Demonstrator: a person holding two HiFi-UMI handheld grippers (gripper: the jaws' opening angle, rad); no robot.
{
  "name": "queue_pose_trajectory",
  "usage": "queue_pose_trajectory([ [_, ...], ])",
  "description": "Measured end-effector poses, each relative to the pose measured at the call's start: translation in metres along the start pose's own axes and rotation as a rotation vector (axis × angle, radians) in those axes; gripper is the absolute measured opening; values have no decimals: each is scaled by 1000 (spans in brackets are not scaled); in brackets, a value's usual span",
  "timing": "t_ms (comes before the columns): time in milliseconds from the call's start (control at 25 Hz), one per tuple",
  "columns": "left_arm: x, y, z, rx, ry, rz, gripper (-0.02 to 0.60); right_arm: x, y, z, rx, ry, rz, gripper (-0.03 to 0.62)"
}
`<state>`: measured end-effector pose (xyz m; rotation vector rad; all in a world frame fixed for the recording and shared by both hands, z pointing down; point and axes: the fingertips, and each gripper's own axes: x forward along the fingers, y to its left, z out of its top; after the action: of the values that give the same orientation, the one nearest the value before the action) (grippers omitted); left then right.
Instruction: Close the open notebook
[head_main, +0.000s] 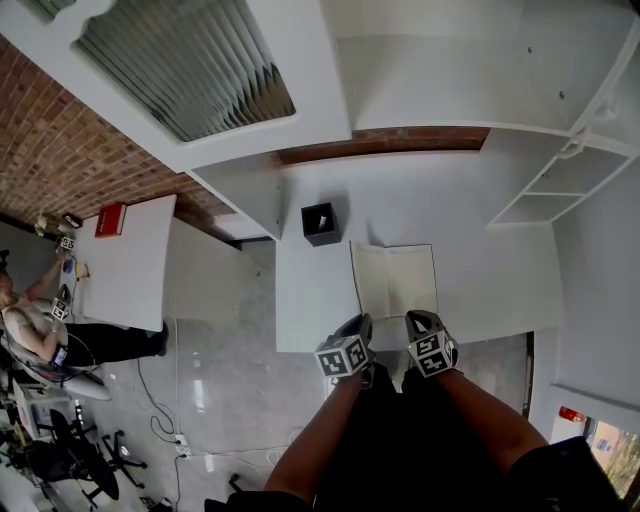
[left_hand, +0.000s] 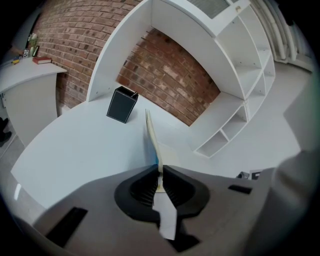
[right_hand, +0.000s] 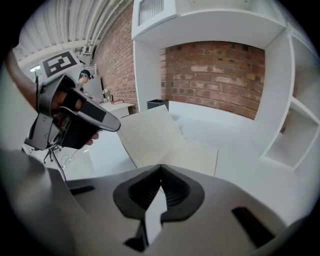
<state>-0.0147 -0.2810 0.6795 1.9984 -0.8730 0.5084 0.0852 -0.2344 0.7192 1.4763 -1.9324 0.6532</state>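
Note:
The open notebook (head_main: 393, 280) lies with cream pages up near the front edge of the white table (head_main: 490, 270). My left gripper (head_main: 362, 322) is shut on the near edge of its left half. That half (left_hand: 151, 135) stands raised and shows edge-on, running away from the jaws of the left gripper (left_hand: 159, 172). In the right gripper view the lifted left half (right_hand: 147, 132) tilts up while the right page (right_hand: 195, 157) lies flat. My right gripper (head_main: 415, 320) hovers at the notebook's near edge. The jaws of the right gripper (right_hand: 160, 167) are shut, with nothing seen between them. The left gripper (right_hand: 70, 117) shows at the left.
A black open-topped box (head_main: 320, 223) stands on the table behind the notebook. White shelving (head_main: 560, 170) rises at the right, with a brick wall (head_main: 380, 140) behind. At the far left a person (head_main: 30, 330) sits by another white table with a red book (head_main: 110, 218).

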Motion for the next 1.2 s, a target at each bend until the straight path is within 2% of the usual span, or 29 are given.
queue_pose_trajectory([
  [280, 4, -20, -1, 23, 2, 58, 28, -18, -26, -5, 26, -36, -11, -2],
  [520, 14, -47, -6, 68, 0, 75, 29, -35, -54, -12, 24, -47, -70, -2],
  [800, 33, -81, -19, 113, -2, 82, 29, -47, -79, -25, 17, -58, -49, -2],
  [1200, 75, -116, -46, 199, 78, 81, 37, -60, -110, -49, 24, -50, -55, -2],
])
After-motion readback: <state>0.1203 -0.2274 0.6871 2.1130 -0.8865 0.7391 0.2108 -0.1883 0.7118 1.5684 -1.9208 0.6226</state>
